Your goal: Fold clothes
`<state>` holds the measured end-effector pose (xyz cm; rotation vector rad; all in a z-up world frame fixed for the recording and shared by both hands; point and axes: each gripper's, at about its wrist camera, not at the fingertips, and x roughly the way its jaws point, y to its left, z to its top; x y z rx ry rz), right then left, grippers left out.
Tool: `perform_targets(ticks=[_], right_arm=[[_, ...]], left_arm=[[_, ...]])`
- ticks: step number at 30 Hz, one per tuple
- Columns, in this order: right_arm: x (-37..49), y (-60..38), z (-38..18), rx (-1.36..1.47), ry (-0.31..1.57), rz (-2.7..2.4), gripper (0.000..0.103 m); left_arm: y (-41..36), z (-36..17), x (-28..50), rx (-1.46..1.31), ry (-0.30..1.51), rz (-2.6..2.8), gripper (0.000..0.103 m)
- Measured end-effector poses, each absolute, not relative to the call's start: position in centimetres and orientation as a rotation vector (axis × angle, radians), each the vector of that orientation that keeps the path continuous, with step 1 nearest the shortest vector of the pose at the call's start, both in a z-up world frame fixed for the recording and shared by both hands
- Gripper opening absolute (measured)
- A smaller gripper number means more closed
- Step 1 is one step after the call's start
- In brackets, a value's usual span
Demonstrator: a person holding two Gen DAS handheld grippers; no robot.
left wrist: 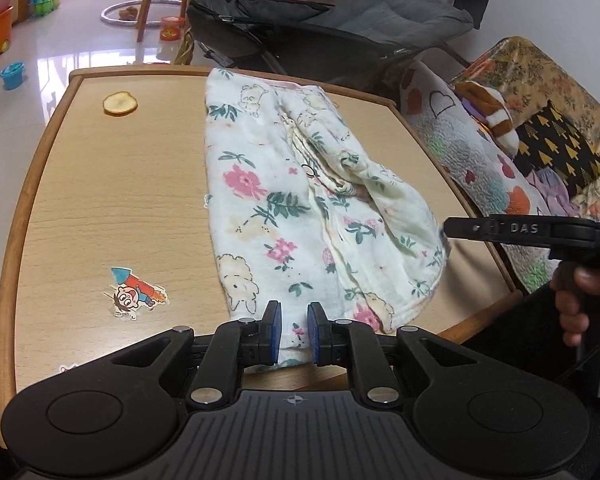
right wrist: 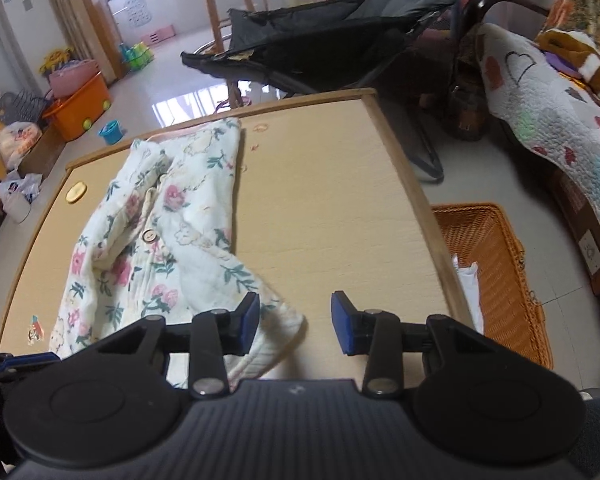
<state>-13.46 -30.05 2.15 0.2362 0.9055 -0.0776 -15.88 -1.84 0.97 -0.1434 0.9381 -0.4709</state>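
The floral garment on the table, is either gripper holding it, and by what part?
The left gripper has the floral garment's near hem between its pads, but a firm pinch cannot be told. The right gripper is open, holding nothing.

A white floral garment (left wrist: 300,208) with bear prints and a wooden button lies rumpled, seemingly part-folded, on the table.

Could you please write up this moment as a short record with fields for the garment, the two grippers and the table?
garment: floral garment, partly folded, lying on the table, wooden button showing
left gripper: jaws narrowly apart, near hem between the pads, not clearly pinched
right gripper: open, over the garment's near right corner, holding nothing
table: wooden, cartoon sticker near left, round yellowish slice far left
beside table: orange wicker basket
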Motion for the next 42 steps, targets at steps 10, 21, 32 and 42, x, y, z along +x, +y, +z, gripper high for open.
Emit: perform_targets(ticks=[10,21,32,42], right_arm=[[-13.1,-29.2,1.6,0.193,0.933,-0.05,0.038],[-13.1,-28.8,0.6,0.172,0.964,-0.037,0.022],[-13.9,-28.3,1.4,0.178,0.911,0.012,0.004],[-16.4,-24.9,5.3,0.049,0.829,0.128,0.004]], left_arm=[[-1.2,1.8,-15.7,-0.119,0.912,-0.445,0.038],[-0.5,1.8,-15.7,-0.134,0.919,-0.426,0.039],[0.6,1.5,-15.7,-0.173,0.928,-0.389,0.039],[1.7,1.8,-15.7,-0.23,0.919,-0.36,0.039]])
